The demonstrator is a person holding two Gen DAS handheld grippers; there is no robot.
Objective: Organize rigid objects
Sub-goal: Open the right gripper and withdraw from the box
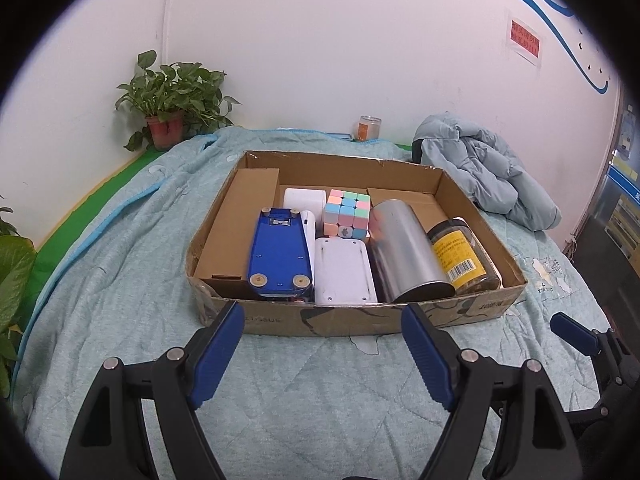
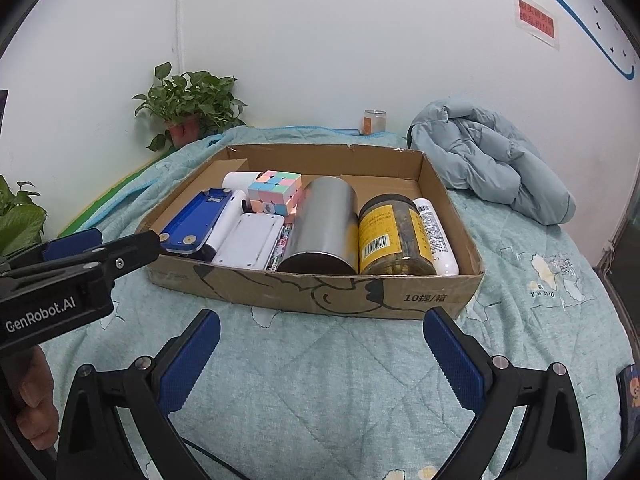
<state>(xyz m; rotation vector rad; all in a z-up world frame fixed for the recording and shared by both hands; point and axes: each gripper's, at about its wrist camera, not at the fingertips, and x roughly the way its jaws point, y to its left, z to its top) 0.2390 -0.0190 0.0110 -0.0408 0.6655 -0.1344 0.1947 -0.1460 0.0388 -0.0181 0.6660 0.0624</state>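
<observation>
Left wrist view: quilted teal blanket (image 1: 120,264) over the surface, white wall behind, potted plant (image 1: 168,100) far left, puffy jacket (image 1: 488,176) far right. Cardboard box (image 1: 360,320) mid-blanket holds a pastel cube (image 1: 346,216), shiny metal can (image 1: 404,248), glass jar (image 1: 464,256). Left gripper (image 1: 322,356) and right gripper (image 2: 320,360) jaws released, empty.

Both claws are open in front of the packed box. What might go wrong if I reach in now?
1. The metal can lies on its side, wedged between the white case and the jar; pulling either neighbour may let it roll.
2. The cube sits on other things and may topple if nudged.
3. The box rests on a soft quilt, so it may slide.
</observation>
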